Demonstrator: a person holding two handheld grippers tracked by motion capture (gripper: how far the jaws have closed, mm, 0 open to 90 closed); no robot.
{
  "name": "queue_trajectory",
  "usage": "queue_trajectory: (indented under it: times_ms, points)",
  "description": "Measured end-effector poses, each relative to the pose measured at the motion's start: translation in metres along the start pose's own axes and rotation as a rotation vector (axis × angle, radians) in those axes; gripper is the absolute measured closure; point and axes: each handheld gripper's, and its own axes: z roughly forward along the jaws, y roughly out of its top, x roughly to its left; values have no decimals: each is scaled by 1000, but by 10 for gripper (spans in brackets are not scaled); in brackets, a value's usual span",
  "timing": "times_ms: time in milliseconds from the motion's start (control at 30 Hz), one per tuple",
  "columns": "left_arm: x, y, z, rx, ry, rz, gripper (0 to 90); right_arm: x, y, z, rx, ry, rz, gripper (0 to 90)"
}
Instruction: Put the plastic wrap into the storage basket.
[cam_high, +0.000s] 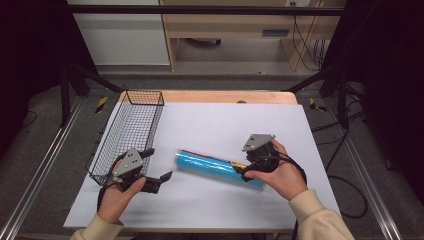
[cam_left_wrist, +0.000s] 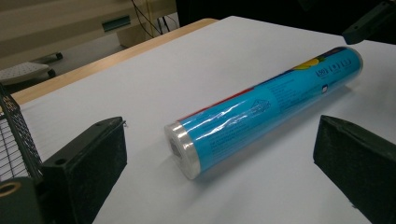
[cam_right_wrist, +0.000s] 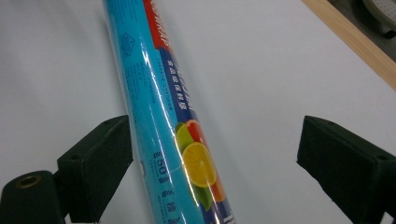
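A blue wrapped roll (cam_high: 215, 167) with fruit pictures lies flat on the white table top (cam_high: 225, 120), running from centre toward the right. My left gripper (cam_high: 159, 164) stands open just short of the roll's left end; in the left gripper view that clear-capped end (cam_left_wrist: 184, 149) lies between and beyond the two jaws without touching them. My right gripper (cam_high: 246, 169) hovers over the roll's right end. In the right gripper view the roll (cam_right_wrist: 159, 107) runs close by the left jaw, while the other jaw stands far off, so the right gripper (cam_right_wrist: 217, 135) is open.
A black wire basket (cam_high: 145, 92) stands along the table's left side, right behind my left hand, and its mesh (cam_left_wrist: 14, 135) is close to the left jaw. The table's wooden far edge (cam_high: 210, 96) borders the white sheet. Metal frame rails run down both sides.
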Motion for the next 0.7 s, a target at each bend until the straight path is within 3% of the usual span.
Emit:
queue_trajectory:
  times_ms: [67,133,400,700]
  points:
    - [-1,0,-1,0,4,2,28,-1,3,12,41,40,-19,132]
    - [-2,0,-2,-1,8,10,28,0,5,16,55,45,-23,126]
    - [-7,-1,-3,25,4,40,28,-5,7,38,132,144,-72,96]
    - [-7,0,-5,20,6,36,28,-4,4,51,212,190,-103,95]
